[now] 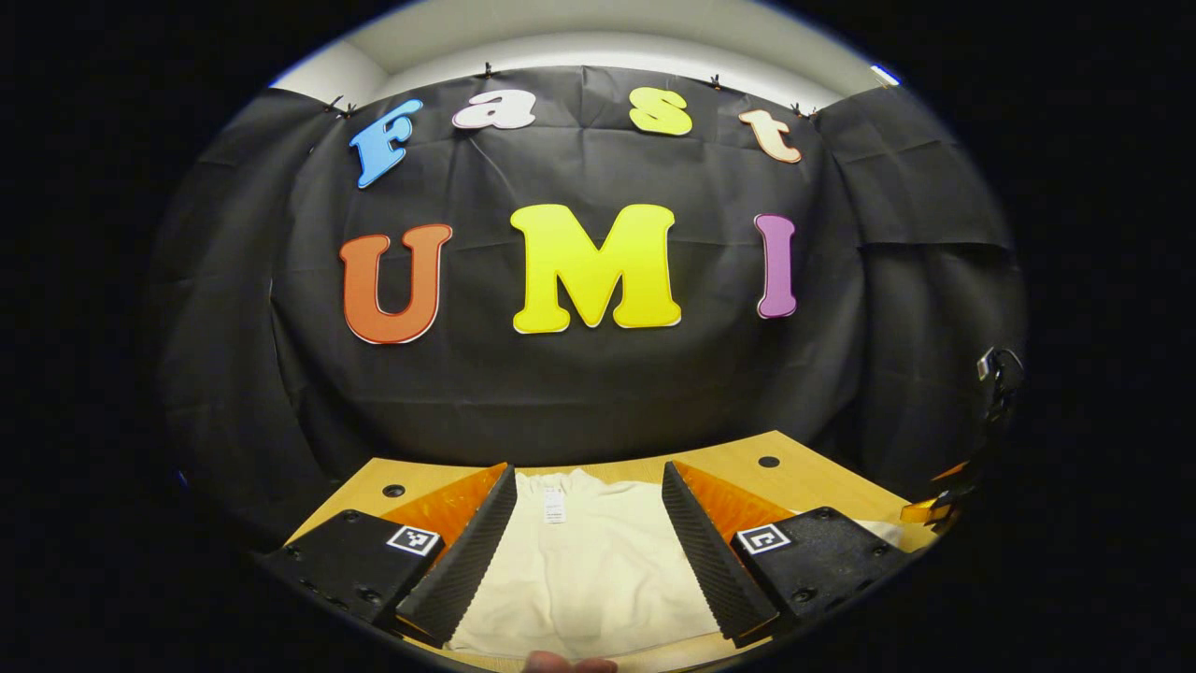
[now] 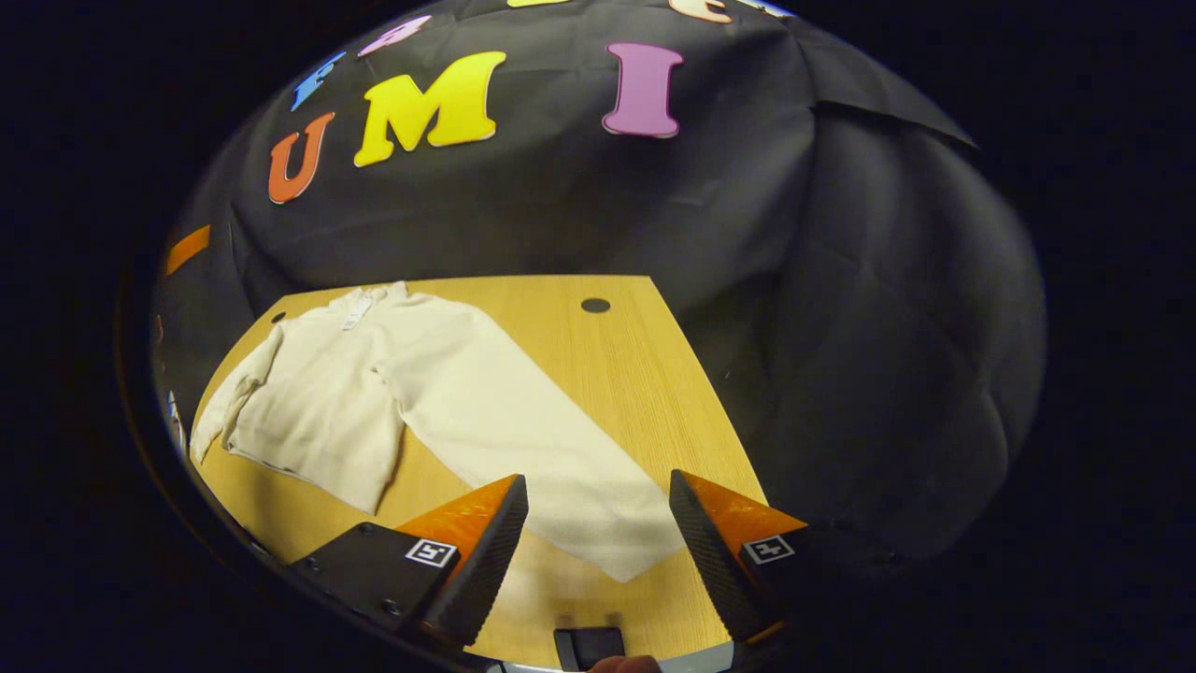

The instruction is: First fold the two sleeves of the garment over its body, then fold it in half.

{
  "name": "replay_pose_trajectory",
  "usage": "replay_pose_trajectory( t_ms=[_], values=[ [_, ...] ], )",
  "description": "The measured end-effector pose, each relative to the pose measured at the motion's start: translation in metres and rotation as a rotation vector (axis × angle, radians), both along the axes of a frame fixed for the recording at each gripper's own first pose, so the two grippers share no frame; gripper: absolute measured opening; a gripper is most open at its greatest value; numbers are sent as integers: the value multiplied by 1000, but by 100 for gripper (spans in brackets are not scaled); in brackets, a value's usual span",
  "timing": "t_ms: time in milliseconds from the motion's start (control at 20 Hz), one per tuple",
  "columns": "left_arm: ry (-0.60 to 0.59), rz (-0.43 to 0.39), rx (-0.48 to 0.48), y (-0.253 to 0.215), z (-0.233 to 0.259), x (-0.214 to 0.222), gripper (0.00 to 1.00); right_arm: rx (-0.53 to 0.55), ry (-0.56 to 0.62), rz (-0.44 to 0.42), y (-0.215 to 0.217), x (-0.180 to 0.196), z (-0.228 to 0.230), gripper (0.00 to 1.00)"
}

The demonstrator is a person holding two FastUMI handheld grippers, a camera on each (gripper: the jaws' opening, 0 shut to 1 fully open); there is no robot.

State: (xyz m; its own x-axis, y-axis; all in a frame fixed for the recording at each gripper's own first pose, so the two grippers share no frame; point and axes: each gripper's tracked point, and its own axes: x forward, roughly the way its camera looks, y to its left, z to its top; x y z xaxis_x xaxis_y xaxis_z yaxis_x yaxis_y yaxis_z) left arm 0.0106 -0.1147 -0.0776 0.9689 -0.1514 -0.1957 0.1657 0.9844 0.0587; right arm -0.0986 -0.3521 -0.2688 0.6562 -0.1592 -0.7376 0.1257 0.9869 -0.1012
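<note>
We see the cream long-sleeved knit garment (image 2: 336, 393) flat on the light wooden surface (image 2: 598, 374), one sleeve (image 2: 523, 449) stretched out, nothing folded yet. Left claw (image 1: 589, 551) and right claw (image 2: 598, 551) both gape, empty. All folds remain, we judge.

The left gripper view is held low and level, near the counter (image 1: 804, 481), facing the wall at 12 o'clock. The right gripper view is raised, tilted down. The garment (image 2: 411, 393) is shared.
</note>
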Motion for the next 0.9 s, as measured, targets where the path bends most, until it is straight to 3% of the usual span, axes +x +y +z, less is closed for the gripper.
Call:
replay_pose_trajectory(
  t_ms=[450,900],
  values=[
    [22,50,48,12,-8,-2,99,0,228,34,-30,-27,-78,94],
    [29,76,64,15,-12,-2,99,98,307,-18,-42,-34,-108,95]
  ],
)
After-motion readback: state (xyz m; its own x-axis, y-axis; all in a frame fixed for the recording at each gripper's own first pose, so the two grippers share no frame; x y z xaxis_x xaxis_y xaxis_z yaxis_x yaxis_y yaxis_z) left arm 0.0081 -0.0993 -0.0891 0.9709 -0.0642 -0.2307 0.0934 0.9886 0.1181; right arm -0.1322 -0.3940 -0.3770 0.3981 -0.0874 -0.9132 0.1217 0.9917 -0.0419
